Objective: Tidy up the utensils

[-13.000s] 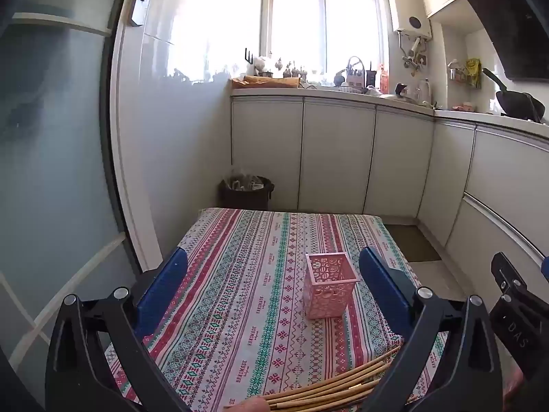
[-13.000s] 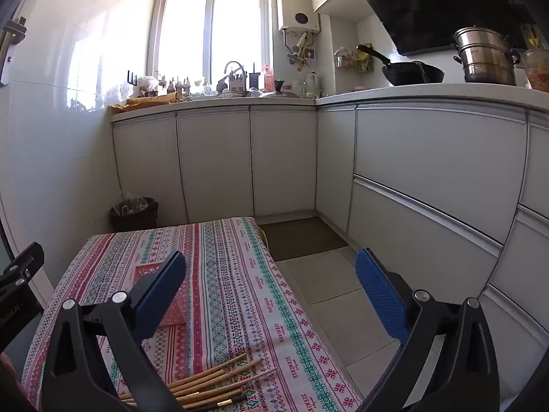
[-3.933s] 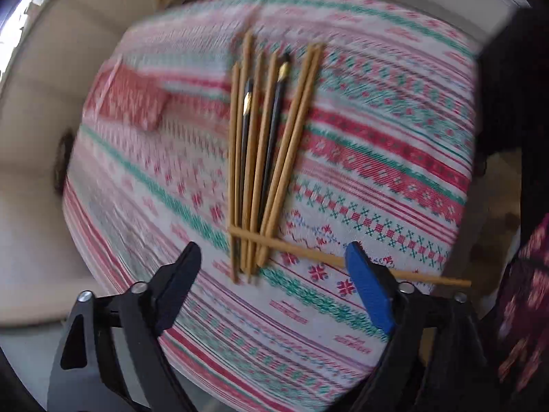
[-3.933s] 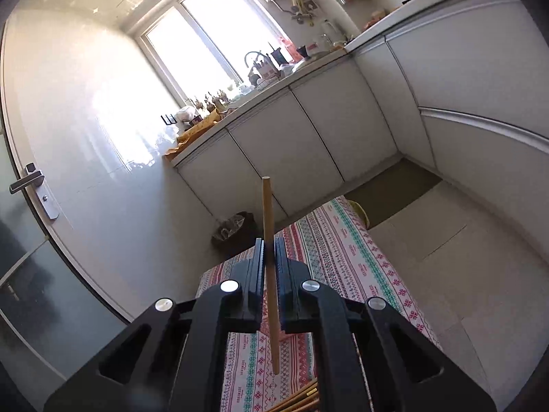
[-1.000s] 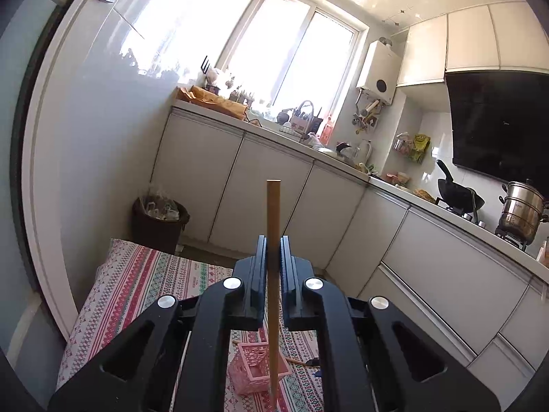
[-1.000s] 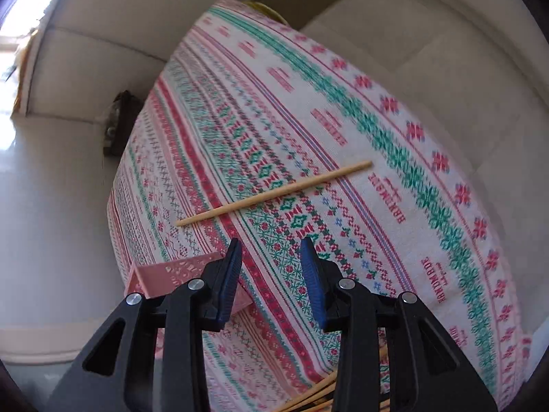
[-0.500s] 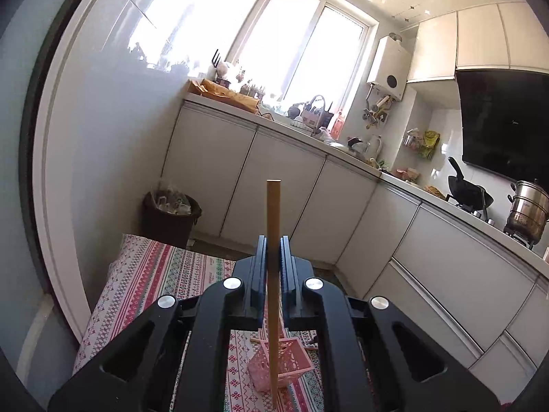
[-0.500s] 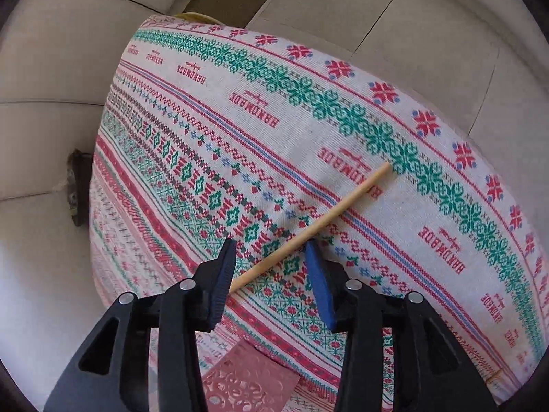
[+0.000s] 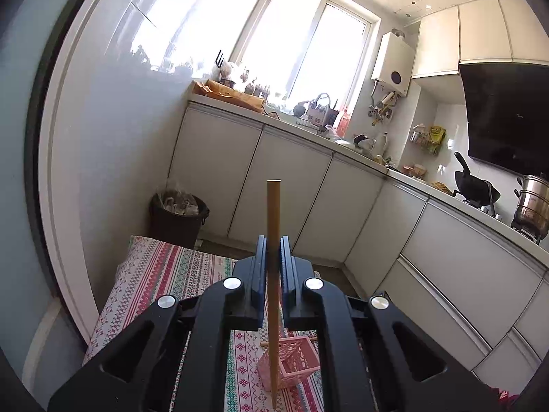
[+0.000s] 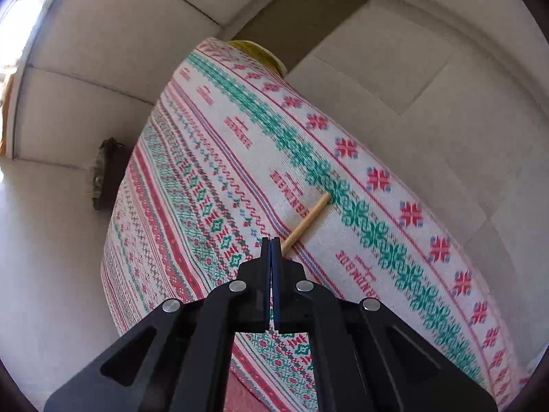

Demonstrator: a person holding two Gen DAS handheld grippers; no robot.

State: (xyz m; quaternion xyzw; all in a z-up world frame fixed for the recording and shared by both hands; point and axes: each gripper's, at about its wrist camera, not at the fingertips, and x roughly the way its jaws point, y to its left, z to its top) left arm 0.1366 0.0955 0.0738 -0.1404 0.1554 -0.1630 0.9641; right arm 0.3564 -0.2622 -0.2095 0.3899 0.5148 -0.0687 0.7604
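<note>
In the left wrist view my left gripper (image 9: pixel 273 240) is shut on a wooden chopstick (image 9: pixel 273 206) and holds it upright. The stick's lower end hangs in front of the pink lattice basket (image 9: pixel 296 367), which stands on the striped tablecloth (image 9: pixel 164 274). In the right wrist view my right gripper (image 10: pixel 271 243) points down at the cloth (image 10: pixel 206 206) with its jaws pressed together. A second chopstick (image 10: pixel 308 218) lies flat there. Its near end runs in beside and under the right fingertip, so no stick shows between the pads.
A dark waste bin (image 9: pixel 178 216) stands on the floor past the table's far end, also visible as the bin (image 10: pixel 103 171) in the right wrist view. White cabinets and a cluttered counter line the walls. Tiled floor (image 10: pixel 429 68) lies along the table's right side.
The right gripper's jaws have gone from apart to pressed together while it moved closer to the lying chopstick. The left gripper still holds its stick upright and has barely moved.
</note>
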